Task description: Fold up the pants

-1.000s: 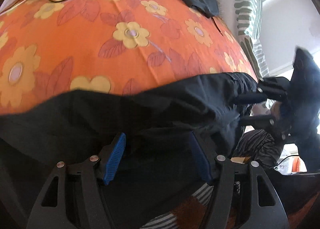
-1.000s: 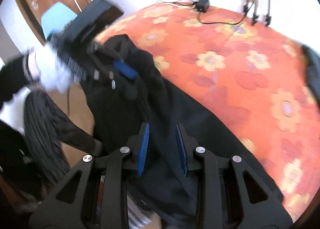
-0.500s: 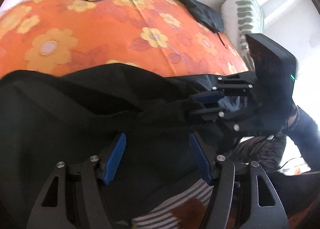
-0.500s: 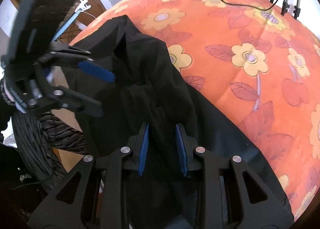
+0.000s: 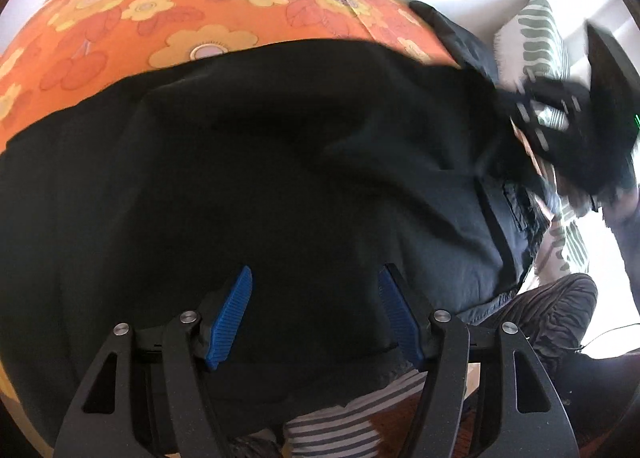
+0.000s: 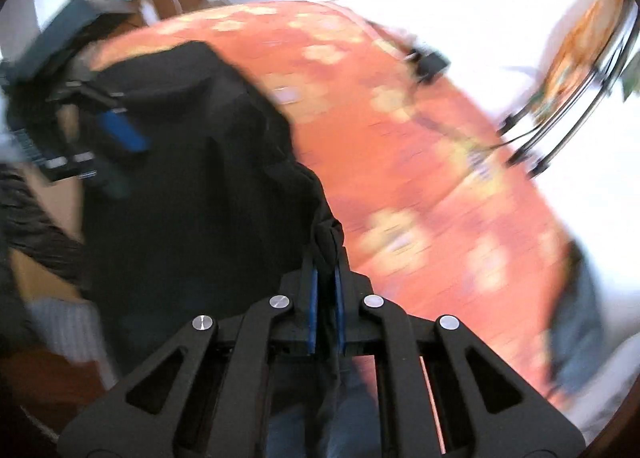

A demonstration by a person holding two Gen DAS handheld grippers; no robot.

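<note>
The black pants (image 5: 304,162) lie rumpled across the flowered bed (image 5: 100,38), no neat fold made yet. The right tongs (image 6: 325,290) are closing, pinching a bunched edge of cloth; the left tongs (image 5: 316,310) stand spread, fabric draped between them, unpinched.

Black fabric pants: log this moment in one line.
black fabric pants on orange floral bedspread | left gripper open over them | right gripper closing, fabric between fingers
</note>
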